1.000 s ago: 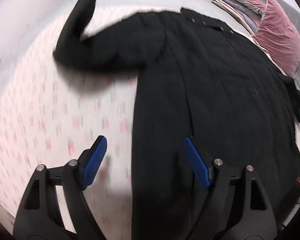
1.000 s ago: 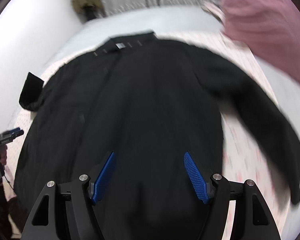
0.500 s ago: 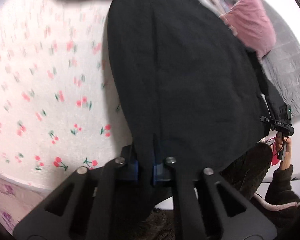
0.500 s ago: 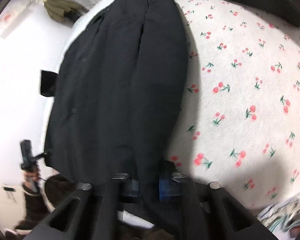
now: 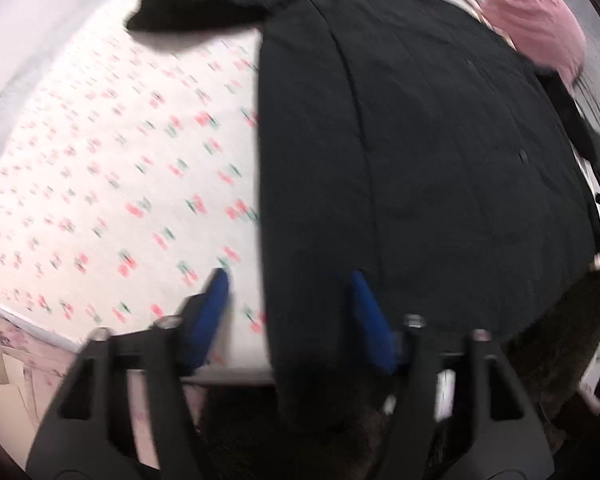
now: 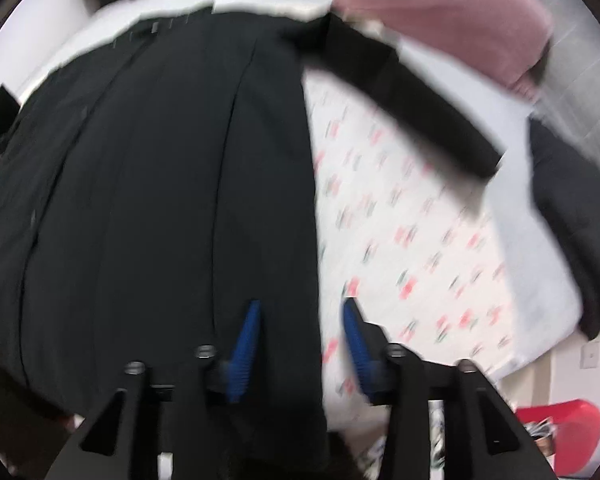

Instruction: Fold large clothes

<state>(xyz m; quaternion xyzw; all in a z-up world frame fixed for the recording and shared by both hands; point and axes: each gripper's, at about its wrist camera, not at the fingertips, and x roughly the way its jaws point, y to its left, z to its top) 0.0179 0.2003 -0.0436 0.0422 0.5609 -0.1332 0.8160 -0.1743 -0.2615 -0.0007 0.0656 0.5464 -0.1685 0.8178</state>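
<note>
A long black coat (image 5: 412, 152) lies spread flat on a bed with a cherry-print sheet (image 5: 112, 168). Its collar is at the far end and both sleeves (image 5: 204, 16) stretch outward. My left gripper (image 5: 290, 280) is open and straddles the coat's left bottom edge near the hem. In the right wrist view the coat (image 6: 148, 184) fills the left half, with its right sleeve (image 6: 404, 92) angled across the sheet (image 6: 412, 240). My right gripper (image 6: 300, 308) is open over the coat's right bottom edge. Both views are motion-blurred.
Pink pillows (image 5: 536, 16) are piled at the head of the bed, also in the right wrist view (image 6: 440, 12). A dark grey garment (image 6: 572, 216) lies at the right bed edge. A red object (image 6: 560, 424) sits on the floor. The bed's foot edge (image 5: 28, 320) is near.
Half a second ago both grippers were shut on the coat's bottom hem. Now both have opened, released it and pulled back slightly; the coat lies flat.
</note>
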